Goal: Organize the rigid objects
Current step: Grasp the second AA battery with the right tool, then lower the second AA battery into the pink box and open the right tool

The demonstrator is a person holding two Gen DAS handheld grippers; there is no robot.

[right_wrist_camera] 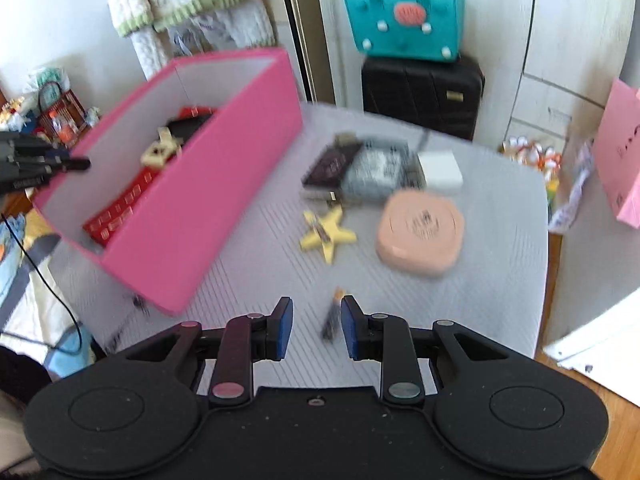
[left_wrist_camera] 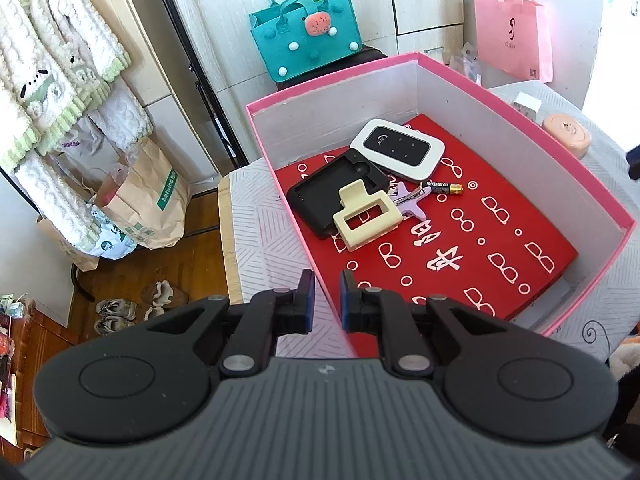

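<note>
A pink box with a red patterned floor sits on the table; it also shows in the right wrist view. Inside lie a white-and-black pocket device, a black case, a cream hair claw, a purple star clip and a battery. My left gripper is open and empty above the box's near corner. My right gripper is open and empty above a battery on the table. Beyond it lie a yellow star clip, a peach compact, a dark box, a grey box and a white charger.
The table has a grey striped cloth. A teal bag rests on a black suitcase behind the table. A pink paper bag hangs at the right. Paper bags and shoes are on the floor at the left.
</note>
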